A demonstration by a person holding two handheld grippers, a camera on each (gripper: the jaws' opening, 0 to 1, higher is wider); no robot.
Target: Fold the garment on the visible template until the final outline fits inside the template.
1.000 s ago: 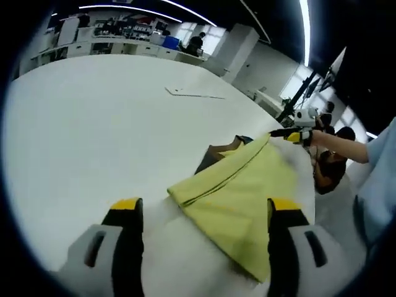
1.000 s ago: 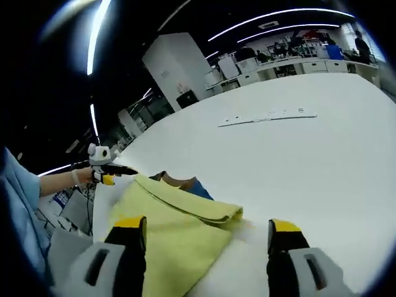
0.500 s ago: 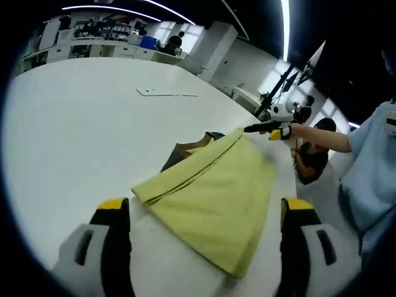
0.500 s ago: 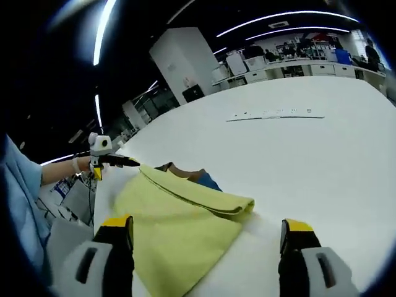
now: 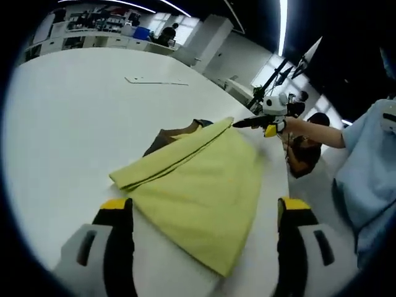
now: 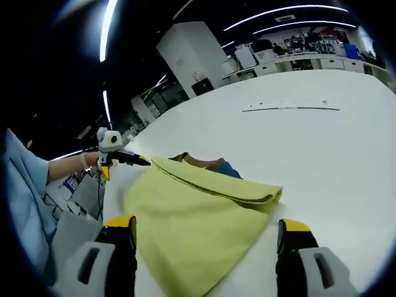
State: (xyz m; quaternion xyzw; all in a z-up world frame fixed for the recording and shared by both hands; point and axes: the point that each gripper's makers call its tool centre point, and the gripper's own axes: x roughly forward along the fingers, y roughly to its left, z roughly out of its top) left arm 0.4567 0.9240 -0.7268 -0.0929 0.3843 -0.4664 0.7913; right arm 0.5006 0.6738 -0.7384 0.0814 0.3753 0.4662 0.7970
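One broad white table (image 5: 68, 117), spreading under everything. Lying on that table near its close edge, a yellow-green garment (image 5: 204, 179), folded over into a rough trapezoid with a doubled rolled edge along its far side. Poking out from beneath the garment's far side, a brown and blue patch of something (image 5: 167, 133), too hidden to identify. Well beyond the garment on the table, a thin flat white strip (image 5: 154, 81).

In the left gripper view, hanging just short of the garment's near edge, the left gripper (image 5: 204, 247) with yellow-tipped jaws spread wide apart and nothing between them. At the garment's far corner, the right gripper (image 5: 253, 122), held by a hand; cannot tell from there how its tips stand.

In the right gripper view, the same garment (image 6: 198, 216) seen from the opposite side, with the right gripper (image 6: 207, 253) jaws likewise wide apart above its near edge, clamping nothing. Beside the garment's far corner, the left gripper (image 6: 124, 158), and a pale blue sleeve (image 6: 21, 204) at the view's edge.
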